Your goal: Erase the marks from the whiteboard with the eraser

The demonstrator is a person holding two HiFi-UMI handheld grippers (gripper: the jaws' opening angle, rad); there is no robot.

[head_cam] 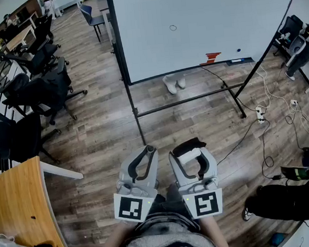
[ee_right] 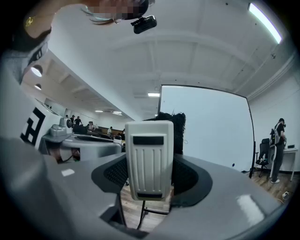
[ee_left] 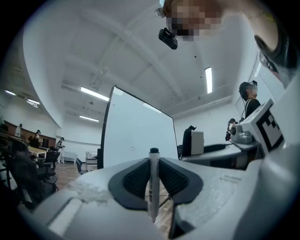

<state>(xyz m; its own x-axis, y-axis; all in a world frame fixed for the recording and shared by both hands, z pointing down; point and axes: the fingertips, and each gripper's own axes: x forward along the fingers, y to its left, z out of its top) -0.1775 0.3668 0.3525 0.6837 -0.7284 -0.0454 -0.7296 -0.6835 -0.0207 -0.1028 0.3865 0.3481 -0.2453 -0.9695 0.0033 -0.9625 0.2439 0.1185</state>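
Two tools are in our grip. Our left hand-held gripper (head_cam: pixel 148 151) pinches a thin marker (ee_left: pixel 153 183), its jaws nearly together. Our right hand-held gripper (head_cam: pixel 191 148) squeezes the eraser (ee_right: pixel 149 159), its jaws wider around it. Both sit side by side near our body. We see the whiteboard (head_cam: pixel 203 16) well apart, across the wood floor (head_cam: pixel 100 126), with a small round mark (head_cam: pixel 173 28) on it.

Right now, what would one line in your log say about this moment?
left gripper: shut on marker | right gripper: shut on eraser | whiteboard: small circle mark present | both grippers: far from whiteboard
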